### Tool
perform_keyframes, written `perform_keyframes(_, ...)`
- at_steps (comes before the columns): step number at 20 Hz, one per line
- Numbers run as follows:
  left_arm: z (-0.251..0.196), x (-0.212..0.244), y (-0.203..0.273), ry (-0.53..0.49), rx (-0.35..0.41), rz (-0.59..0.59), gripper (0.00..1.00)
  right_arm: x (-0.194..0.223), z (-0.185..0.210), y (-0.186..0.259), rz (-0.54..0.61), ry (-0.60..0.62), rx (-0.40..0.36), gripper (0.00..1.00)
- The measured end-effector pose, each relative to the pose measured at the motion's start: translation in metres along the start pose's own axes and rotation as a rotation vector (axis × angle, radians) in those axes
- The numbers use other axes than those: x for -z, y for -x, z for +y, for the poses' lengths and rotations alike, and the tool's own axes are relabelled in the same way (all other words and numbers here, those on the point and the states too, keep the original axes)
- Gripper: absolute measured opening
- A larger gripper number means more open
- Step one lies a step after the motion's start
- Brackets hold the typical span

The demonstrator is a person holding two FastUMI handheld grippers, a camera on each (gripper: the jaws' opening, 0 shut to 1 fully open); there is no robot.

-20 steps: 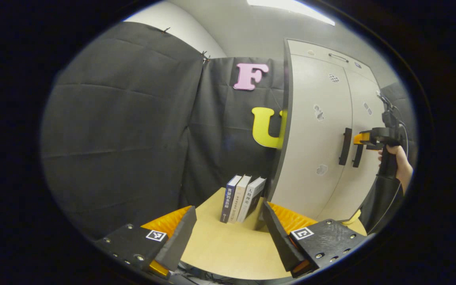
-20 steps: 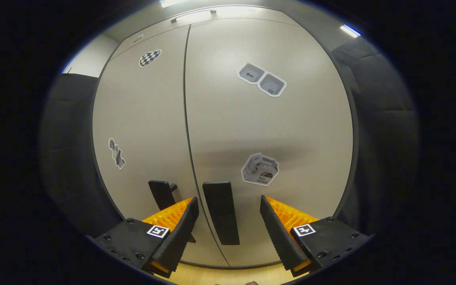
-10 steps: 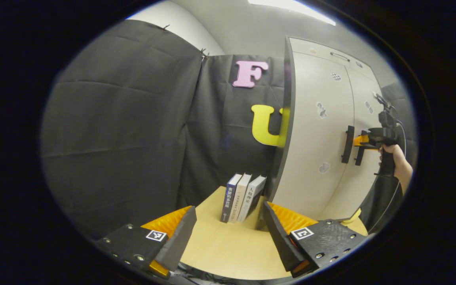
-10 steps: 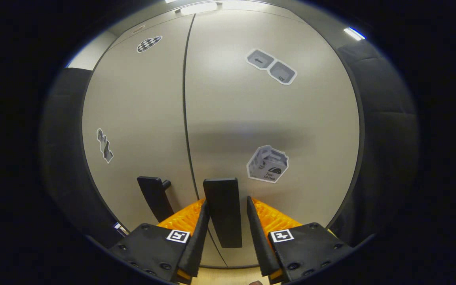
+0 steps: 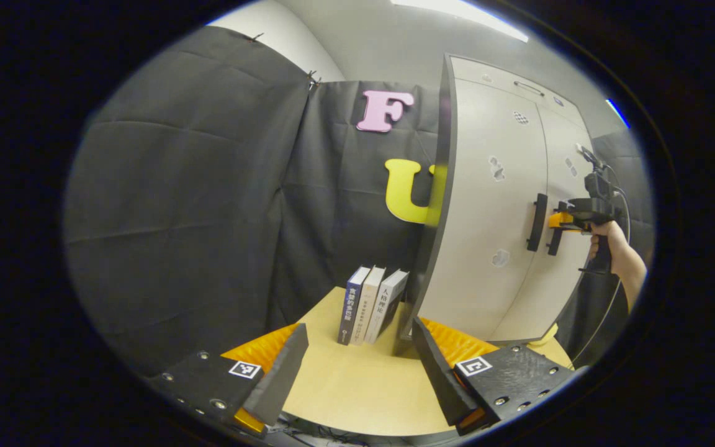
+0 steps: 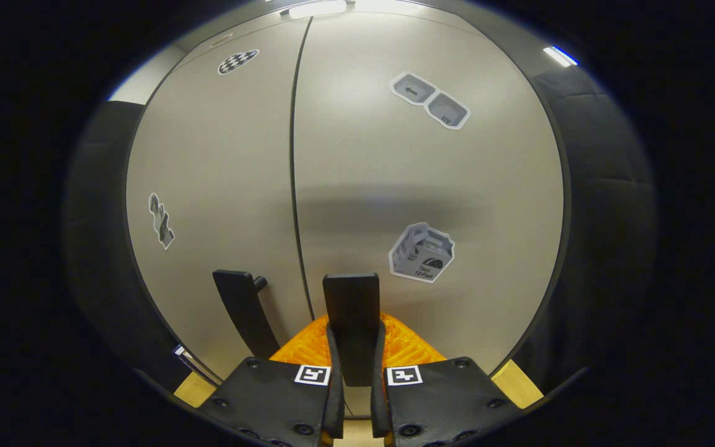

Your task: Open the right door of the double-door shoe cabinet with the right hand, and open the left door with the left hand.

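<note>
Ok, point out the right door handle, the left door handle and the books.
right door handle [image 6: 351, 298], right gripper view, upper part above the fingers
left door handle [image 6: 242, 304], right gripper view, middle of the bar
books [image 5: 367, 304], left gripper view, middle book's spine

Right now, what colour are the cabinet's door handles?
Black, both handles on pale grey doors; clearest in the right gripper view.

smooth matt cabinet doors [image 6: 395, 174], matt plastic handle [image 6: 351, 310], pale wood tabletop [image 5: 357, 385], creased cloth wall [image 5: 177, 205].
</note>
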State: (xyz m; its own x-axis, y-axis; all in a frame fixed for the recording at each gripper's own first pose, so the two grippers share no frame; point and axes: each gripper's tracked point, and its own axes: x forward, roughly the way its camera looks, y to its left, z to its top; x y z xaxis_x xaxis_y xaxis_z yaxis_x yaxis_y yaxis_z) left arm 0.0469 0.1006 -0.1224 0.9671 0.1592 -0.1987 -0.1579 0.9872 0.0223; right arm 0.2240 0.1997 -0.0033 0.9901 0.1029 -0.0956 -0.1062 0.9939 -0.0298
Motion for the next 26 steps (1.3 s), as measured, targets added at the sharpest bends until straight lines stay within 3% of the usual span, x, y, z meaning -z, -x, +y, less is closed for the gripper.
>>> perform_keyframes(4,-0.005,0.013,-0.005,0.021,0.045,0.027,0.98,0.002,0.000,0.001,0.035,-0.015,-0.043,0.06)
perform_keyframes(8,-0.012,0.018,-0.013,0.044,0.081,0.034,0.98,0.003,-0.001,0.008,0.044,0.007,-0.061,0.03)
perform_keyframes(16,-0.040,-0.005,0.003,0.008,0.058,-0.011,0.99,0.009,-0.008,0.040,0.035,0.023,-0.160,0.06)
perform_keyframes(21,-0.082,-0.014,0.031,0.020,0.046,-0.024,0.99,0.012,-0.014,0.061,0.035,0.019,-0.255,0.06)
perform_keyframes(26,-0.117,-0.023,0.058,-0.056,0.031,-0.053,0.97,0.017,-0.026,0.086,0.027,0.016,-0.339,0.06)
